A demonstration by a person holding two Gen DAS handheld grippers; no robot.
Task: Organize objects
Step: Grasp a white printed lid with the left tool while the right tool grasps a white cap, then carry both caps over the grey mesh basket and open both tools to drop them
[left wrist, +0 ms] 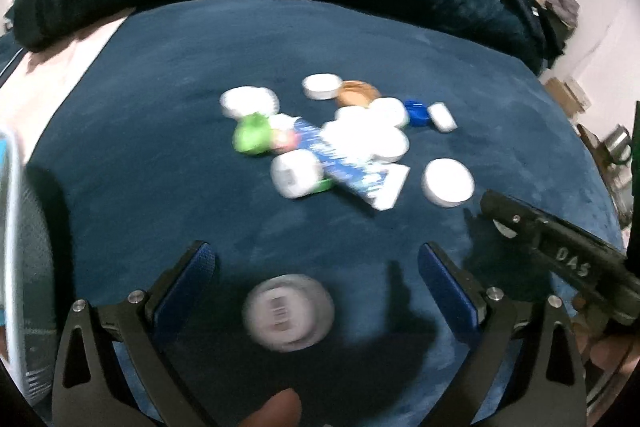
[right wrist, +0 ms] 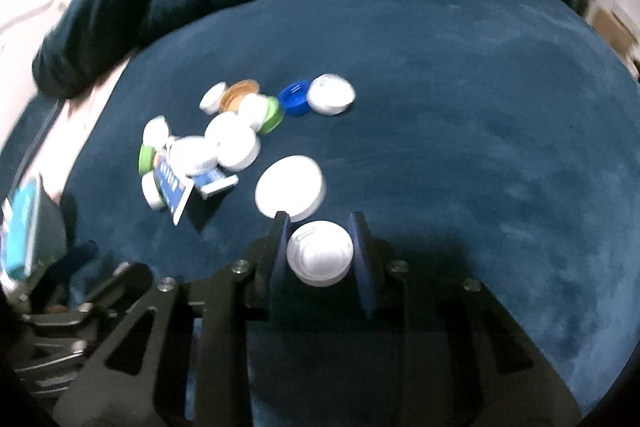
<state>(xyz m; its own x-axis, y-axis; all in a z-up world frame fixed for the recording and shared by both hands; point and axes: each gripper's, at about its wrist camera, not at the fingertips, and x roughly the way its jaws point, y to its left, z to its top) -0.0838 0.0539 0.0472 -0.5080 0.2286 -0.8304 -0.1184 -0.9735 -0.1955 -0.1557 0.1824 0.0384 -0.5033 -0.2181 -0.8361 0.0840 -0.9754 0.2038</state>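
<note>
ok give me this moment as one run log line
left tool: open over round container | right tool: shut on white cap | cap pile: unsorted on blue blanket

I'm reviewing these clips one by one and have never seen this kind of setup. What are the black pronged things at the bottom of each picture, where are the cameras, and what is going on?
There is no robot here: a person holds a pair of hand tongs in each hand, and a fisheye camera on each looks forward along its two fingers. The left view shows the left tongs open, with a blurred round lid between the fingers, not gripped; whether it rests on the cloth is unclear. The right view shows the right tongs shut on a white cap. Both look over a dark blue cloth carrying a scattered pile of lids: mostly white, plus a blue lid, a brown lid, a green lid and a blue-and-white packet.
</note>
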